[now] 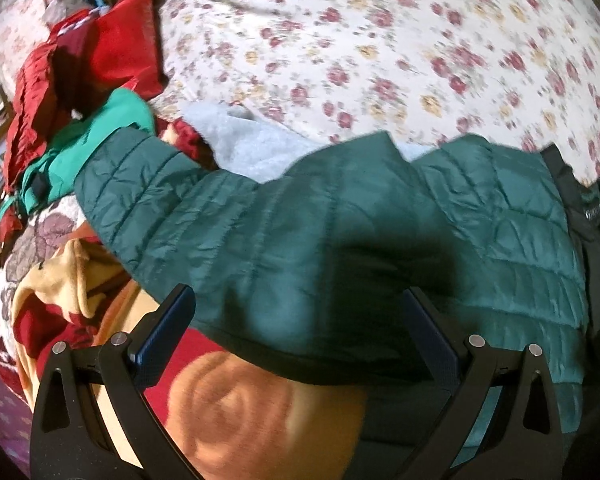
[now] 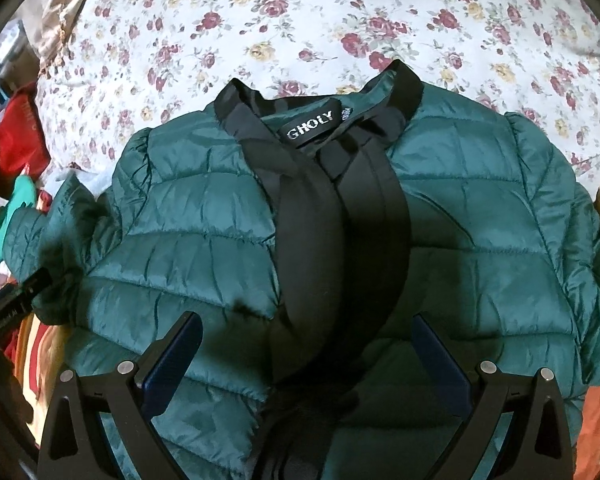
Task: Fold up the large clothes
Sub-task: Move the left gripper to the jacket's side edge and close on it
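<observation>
A home bedroom: a rose-print bedsheet [image 2: 300,20] covers the bed, with a heap of red and green clothes [image 1: 80,92] at far left.

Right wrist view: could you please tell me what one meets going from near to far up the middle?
Right gripper → green jacket → black collar → floral bedsheet.

Jacket [image 2: 204,248] on the bedspread [image 2: 300,20] — clothes pile [image 1: 80,80] left

Glossy quilted nylon-like jacket [image 2: 204,248], matt black placket [image 2: 324,240], soft floral cotton-like bedsheet [image 2: 260,20].
</observation>
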### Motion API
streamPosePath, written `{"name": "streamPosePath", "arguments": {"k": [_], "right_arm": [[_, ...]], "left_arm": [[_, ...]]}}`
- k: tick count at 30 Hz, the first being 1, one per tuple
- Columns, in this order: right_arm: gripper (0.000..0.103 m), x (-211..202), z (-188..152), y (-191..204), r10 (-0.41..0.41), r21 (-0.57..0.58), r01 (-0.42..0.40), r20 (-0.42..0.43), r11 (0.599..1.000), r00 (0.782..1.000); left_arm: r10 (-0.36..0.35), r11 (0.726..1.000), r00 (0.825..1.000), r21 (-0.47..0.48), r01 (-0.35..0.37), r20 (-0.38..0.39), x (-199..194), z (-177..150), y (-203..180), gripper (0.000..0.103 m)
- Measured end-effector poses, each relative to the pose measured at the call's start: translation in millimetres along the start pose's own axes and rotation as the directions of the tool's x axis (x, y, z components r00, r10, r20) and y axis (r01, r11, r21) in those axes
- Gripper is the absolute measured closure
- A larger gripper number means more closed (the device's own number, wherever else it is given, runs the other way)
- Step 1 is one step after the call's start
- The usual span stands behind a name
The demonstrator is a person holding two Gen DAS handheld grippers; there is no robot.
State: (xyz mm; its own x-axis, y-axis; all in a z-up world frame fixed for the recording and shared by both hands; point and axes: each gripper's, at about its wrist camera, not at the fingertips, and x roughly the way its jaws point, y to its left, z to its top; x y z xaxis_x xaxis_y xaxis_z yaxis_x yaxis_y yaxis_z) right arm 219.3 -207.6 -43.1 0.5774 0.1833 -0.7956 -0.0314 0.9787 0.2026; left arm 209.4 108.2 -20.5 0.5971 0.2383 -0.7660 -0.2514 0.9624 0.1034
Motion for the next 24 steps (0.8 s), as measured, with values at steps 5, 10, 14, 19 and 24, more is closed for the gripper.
{"name": "streamPosePath", "arguments": {"k": [5,10,14,19,24], "right_arm": [[0.000,-1,-3,4,0.009,-0.021,-0.009,-0.011,1.000,1.000],[0.000,0,-7,6,0.014,-0.037,-0.015,-0.028,0.999,1.000],[0.000,-1,-9,9,0.022,-0.043,-0.024,-0.037,0.999,0.999],[0.000,2,-12,16,0.024,-0.062,-0.028,-0.053,0.998,0.998],[0.000,10,-16,25,0.015,-0.094,-0.023,-0.084,0.995,0.996]], "left_arm": [[0.013,0.993,1.000,-0.114,-0.013,-0.007,6,15,47,0.001],[0.061,0.971,0.998,-0.229,-0.062,-0.012,19,34,105,0.001],[0.107,0.941,0.994,-0.319,-0.109,-0.023,38,50,154,0.001],[0.139,0.911,0.989,-0.384,-0.147,-0.049,65,63,195,0.002],[0.156,0.886,0.985,-0.431,-0.170,-0.068,90,70,222,0.011]]}}
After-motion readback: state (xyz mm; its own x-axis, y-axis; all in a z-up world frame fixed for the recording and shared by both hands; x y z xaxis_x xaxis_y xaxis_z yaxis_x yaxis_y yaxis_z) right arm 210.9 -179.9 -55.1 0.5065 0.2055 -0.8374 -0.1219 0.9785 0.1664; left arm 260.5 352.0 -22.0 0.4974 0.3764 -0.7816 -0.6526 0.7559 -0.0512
